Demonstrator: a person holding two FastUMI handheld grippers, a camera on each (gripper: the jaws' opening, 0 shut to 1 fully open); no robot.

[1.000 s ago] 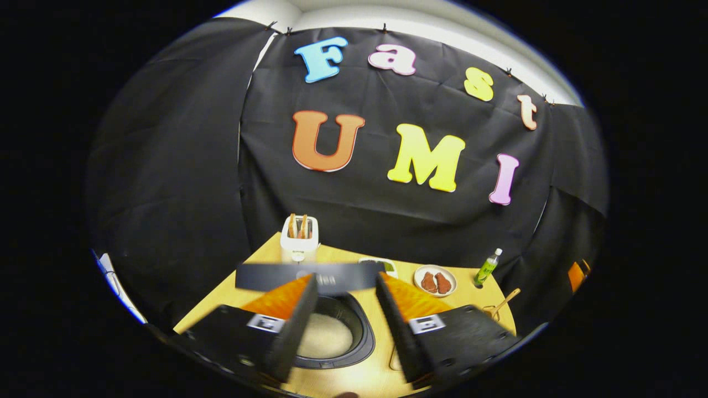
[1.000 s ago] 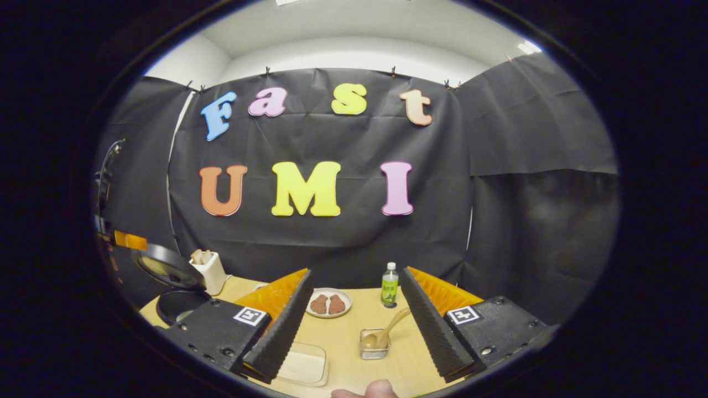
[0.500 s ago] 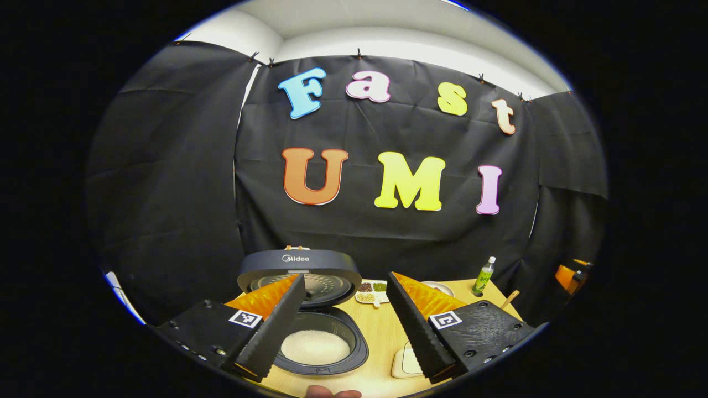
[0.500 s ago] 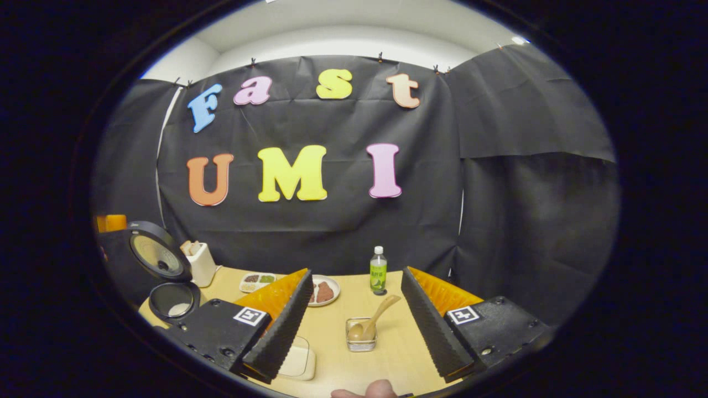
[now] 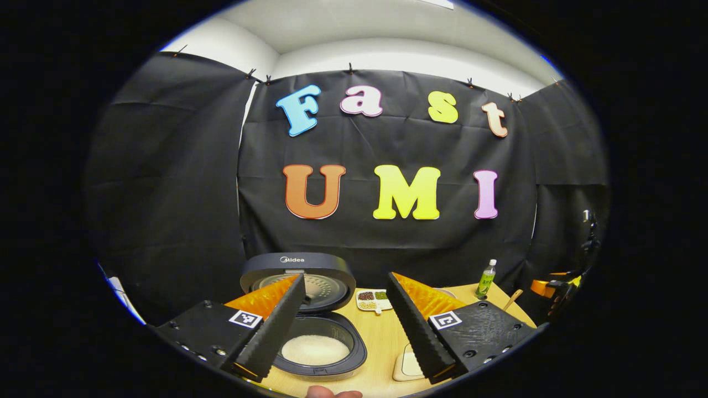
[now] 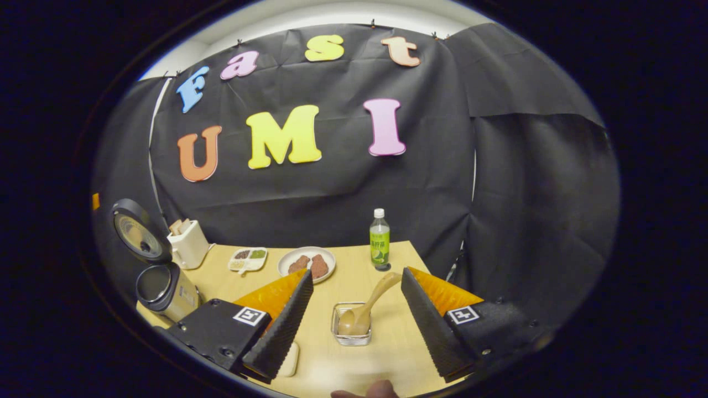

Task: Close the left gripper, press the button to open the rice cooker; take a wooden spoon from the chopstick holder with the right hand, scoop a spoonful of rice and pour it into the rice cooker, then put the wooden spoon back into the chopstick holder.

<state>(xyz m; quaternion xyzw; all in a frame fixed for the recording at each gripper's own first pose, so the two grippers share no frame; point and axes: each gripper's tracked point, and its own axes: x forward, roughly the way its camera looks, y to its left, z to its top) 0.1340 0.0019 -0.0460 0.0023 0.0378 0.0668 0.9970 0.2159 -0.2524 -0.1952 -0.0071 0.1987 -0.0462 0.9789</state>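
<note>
Rice cooker (image 5: pixel 321 337) open, front hidden by left gripper (image 5: pixel 343 337), both grippers' fingers apart, right gripper (image 6: pixel 354 326).

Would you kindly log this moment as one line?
rice cooker: lid open | wooden spoon: in chopstick holder | left gripper: open | right gripper: open

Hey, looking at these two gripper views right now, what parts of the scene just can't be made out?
- Rice container, left gripper view: mostly behind the left gripper's finger; contents unseen. In the right gripper view it is hidden behind a finger of the right gripper.
- Rice cooker pot, right gripper view: too small and angled to see inside.
- Wooden spoon, left gripper view: handle tip alone, behind the finger housing.
- Divided dish: compartments too small to identify.
</note>
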